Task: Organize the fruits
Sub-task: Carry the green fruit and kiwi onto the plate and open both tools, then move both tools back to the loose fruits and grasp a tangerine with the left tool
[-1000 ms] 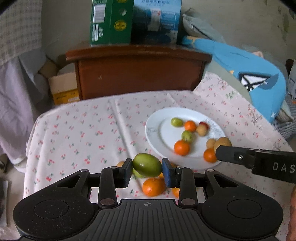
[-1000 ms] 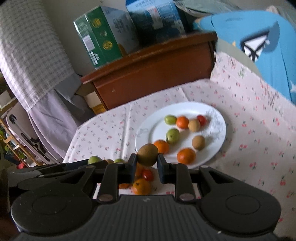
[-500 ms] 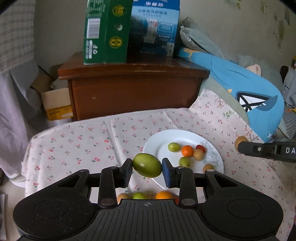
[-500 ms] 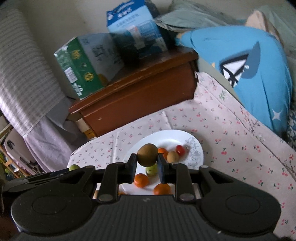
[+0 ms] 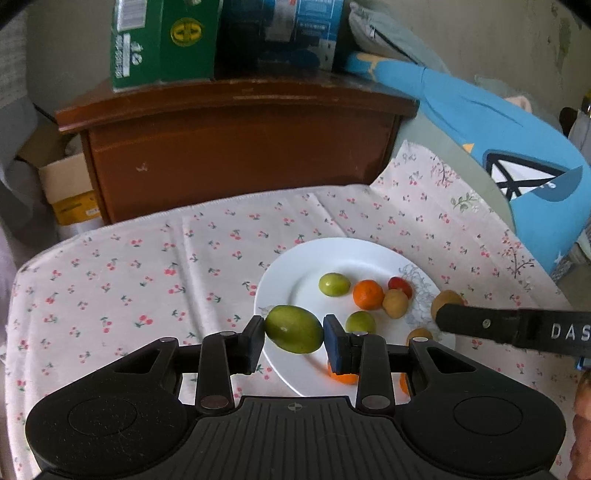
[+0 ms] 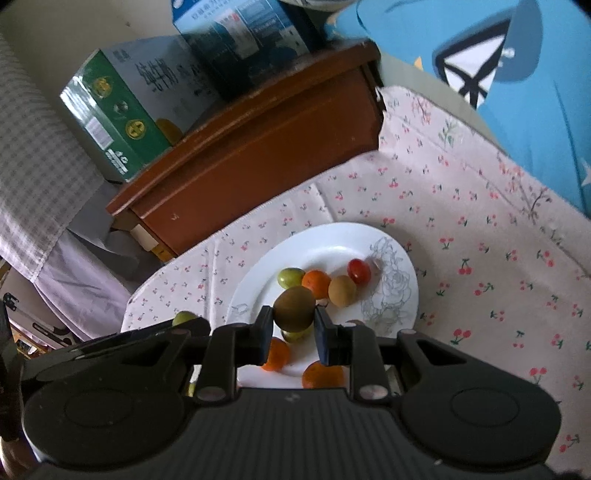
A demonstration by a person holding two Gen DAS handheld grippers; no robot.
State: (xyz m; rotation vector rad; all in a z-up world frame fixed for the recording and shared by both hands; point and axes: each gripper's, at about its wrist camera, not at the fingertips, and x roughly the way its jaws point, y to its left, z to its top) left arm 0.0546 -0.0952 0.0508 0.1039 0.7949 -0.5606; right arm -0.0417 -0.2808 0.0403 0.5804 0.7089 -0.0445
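My left gripper is shut on a green mango and holds it above the near left rim of the white plate. My right gripper is shut on a brown kiwi above the same plate; it also shows in the left wrist view with the kiwi at its tip. On the plate lie small green fruits, tangerines, a red tomato and a tan fruit.
The table wears a cherry-print cloth. A brown wooden cabinet with green and blue boxes stands behind it. A blue plush lies at the right. A cardboard box sits at the left.
Both grippers have come down and forward over the plate, each still holding its fruit. The loose fruits near the table's front have gone out of sight below my left gripper.
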